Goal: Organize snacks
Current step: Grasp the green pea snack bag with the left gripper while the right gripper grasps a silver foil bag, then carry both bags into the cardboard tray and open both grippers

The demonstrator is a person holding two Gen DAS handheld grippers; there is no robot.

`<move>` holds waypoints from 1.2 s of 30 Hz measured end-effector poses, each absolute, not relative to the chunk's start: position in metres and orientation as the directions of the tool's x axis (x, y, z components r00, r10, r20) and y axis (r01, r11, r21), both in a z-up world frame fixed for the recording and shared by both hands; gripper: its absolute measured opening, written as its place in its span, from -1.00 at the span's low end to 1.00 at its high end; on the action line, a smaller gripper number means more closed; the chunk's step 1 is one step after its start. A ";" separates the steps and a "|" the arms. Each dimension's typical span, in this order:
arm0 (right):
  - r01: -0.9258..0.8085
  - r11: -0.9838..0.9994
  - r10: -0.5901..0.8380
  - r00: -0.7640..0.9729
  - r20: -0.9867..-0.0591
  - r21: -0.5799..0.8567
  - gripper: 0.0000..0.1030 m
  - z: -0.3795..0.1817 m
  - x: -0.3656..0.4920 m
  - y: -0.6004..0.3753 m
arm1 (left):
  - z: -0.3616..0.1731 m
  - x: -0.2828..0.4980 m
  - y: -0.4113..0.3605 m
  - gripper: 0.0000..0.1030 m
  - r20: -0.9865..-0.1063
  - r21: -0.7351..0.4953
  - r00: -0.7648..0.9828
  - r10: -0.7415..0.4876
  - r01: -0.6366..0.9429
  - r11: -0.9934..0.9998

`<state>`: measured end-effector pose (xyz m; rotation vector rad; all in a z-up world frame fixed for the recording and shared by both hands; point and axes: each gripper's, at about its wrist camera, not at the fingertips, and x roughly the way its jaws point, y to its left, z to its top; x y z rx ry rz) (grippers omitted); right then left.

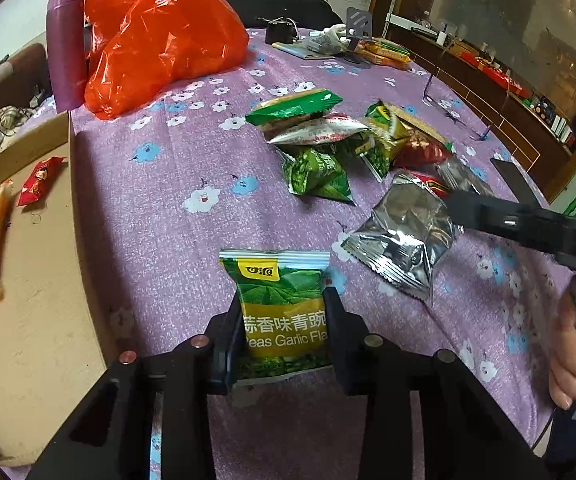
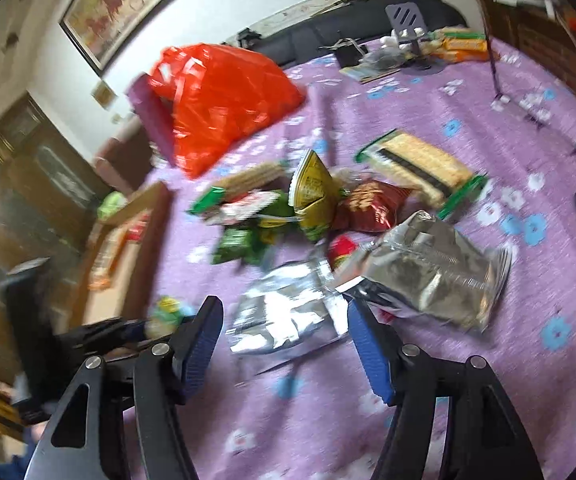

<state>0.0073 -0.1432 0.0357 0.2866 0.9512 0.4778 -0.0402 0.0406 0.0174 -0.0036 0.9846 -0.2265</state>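
Observation:
My left gripper is shut on a green garlic pea packet, which stands upright between its fingers above the purple flowered tablecloth. A crumpled silver packet lies to its right. In the right wrist view that silver packet sits between the spread blue pads of my right gripper, which is open; the picture is blurred. A second silver packet lies just right of it. Behind them is a pile of green, red and yellow snack packets. My right gripper reaches in from the right.
A red plastic bag and a purple bottle stand at the back left. A beige tray left of the table holds a red packet and an orange bar. Clutter and a phone stand fill the far edge. A hand holds the right gripper.

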 end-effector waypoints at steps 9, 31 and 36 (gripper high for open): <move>-0.367 0.897 0.407 0.469 -0.784 0.246 0.57 0.023 0.006 -0.102 | 0.017 -0.042 0.039 -0.32 -0.817 -0.114 0.540 -0.199 0.187 0.976; -0.396 0.864 0.490 0.523 -0.697 0.310 0.40 0.030 -0.003 -0.118 | 0.019 -0.040 0.042 -0.33 -0.806 -0.129 0.554 -0.207 0.176 0.976; -0.397 0.850 0.519 0.518 -0.680 0.345 0.40 0.031 -0.003 -0.121 | 0.022 -0.041 0.040 -0.33 -0.802 -0.124 0.562 -0.200 0.172 0.977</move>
